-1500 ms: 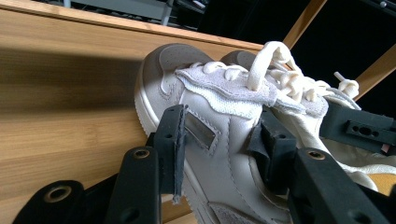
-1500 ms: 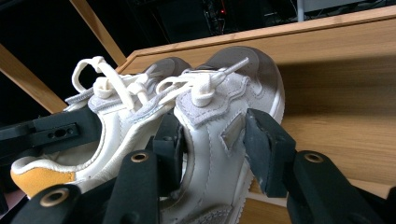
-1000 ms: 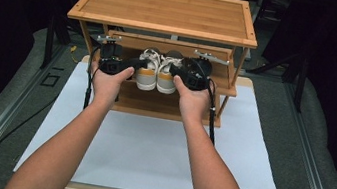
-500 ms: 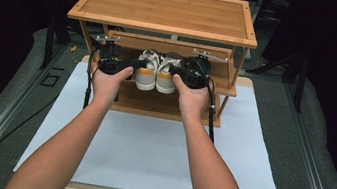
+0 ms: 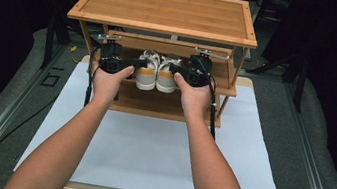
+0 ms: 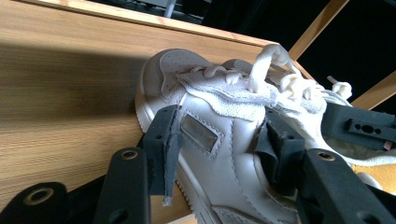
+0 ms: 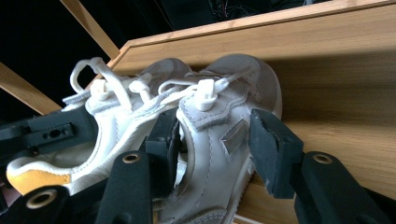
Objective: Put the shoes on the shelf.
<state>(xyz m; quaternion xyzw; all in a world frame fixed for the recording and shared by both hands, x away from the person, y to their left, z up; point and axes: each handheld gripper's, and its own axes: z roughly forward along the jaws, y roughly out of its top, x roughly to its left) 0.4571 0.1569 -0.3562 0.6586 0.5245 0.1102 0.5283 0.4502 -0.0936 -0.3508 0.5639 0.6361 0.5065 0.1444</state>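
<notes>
Both sets of tongs have just been opening. The left gripper (image 6: 215,154) straddles the left sneaker (image 6: 219,140), which lies between its jaws; the pads now look spread off the leather, one standing just beside the outer flank, the other at the laced side. The right gripper (image 7: 217,149) does the same with the right sneaker (image 7: 219,135): its outer pad stands clear of the shoe, its inner pad sits in the gap between the pair (touching or not, I cannot tell). Neither hand has shifted from its spot a second ago. In the high view, the shoes rest side by side on the middle shelf (image 5: 219,79) of the bamboo rack (image 5: 166,8). Judging by this, the pair is being released, placed where it belongs; withdrawing straight back seems next.
</notes>
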